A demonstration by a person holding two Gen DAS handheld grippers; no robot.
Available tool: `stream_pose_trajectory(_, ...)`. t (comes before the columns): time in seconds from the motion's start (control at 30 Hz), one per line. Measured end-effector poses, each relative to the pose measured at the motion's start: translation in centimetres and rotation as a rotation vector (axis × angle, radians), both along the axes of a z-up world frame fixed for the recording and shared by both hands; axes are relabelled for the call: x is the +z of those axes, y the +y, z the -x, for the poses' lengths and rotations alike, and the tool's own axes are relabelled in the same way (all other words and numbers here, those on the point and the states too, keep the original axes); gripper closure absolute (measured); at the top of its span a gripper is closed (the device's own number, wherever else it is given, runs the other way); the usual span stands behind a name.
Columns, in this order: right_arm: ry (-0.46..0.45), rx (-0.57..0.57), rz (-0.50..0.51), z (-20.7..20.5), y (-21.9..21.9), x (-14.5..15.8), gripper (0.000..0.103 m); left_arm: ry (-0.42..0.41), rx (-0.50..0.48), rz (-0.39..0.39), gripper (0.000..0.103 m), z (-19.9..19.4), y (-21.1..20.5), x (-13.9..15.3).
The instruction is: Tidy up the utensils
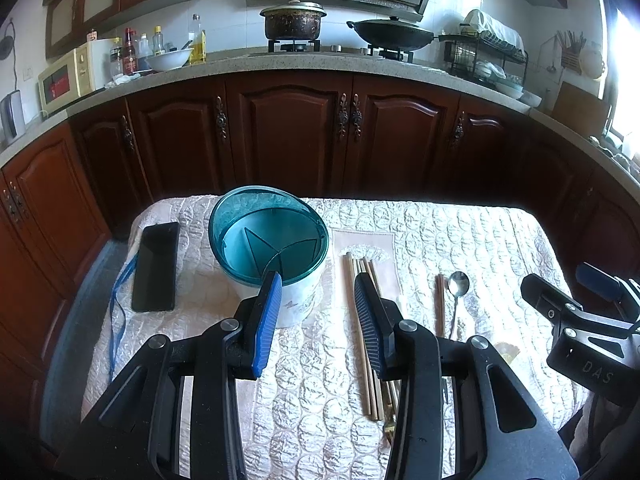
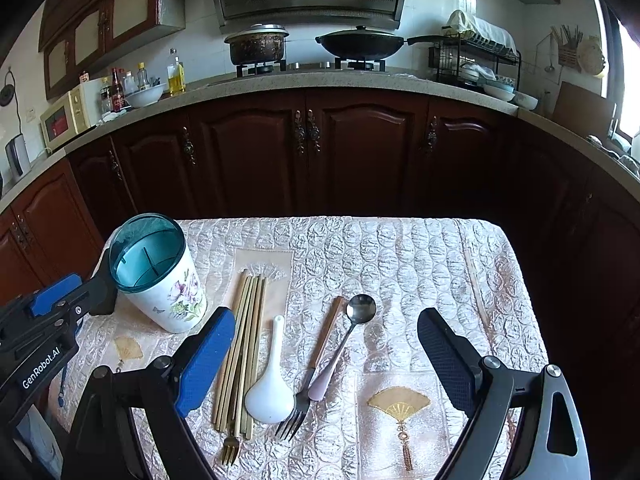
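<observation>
A white floral utensil holder (image 2: 176, 292) with a teal divided insert stands at the table's left; it also shows in the left wrist view (image 1: 276, 256). Beside it lie a bundle of chopsticks (image 2: 244, 344), a white ceramic spoon (image 2: 270, 384), a wood-handled fork (image 2: 316, 364), a metal spoon (image 2: 348, 336) and a small gold fork (image 2: 231, 448). My left gripper (image 1: 316, 292) is open and empty, between the holder and the chopsticks (image 1: 370, 344). My right gripper (image 2: 324, 328) is wide open and empty above the utensils.
A black phone (image 1: 156, 266) with a blue lanyard lies left of the holder. The table has a quilted cream cloth (image 2: 400, 264). Dark wooden cabinets (image 2: 308, 152) and a counter with a stove, pots and a dish rack stand behind.
</observation>
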State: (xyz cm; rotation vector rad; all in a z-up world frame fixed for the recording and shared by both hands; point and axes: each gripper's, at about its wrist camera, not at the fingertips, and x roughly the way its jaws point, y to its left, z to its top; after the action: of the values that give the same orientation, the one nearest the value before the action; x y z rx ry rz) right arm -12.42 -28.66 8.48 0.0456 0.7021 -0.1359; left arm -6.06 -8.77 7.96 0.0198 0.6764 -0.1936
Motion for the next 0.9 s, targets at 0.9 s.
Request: stream_pose_trajectory(0.9, 0.024, -0.001, -0.013, -0.4, -0.2, -0.9, 0.012, 0.025, -0.004, -0.002, 0.066, -0.5, -0.1, -1.1)
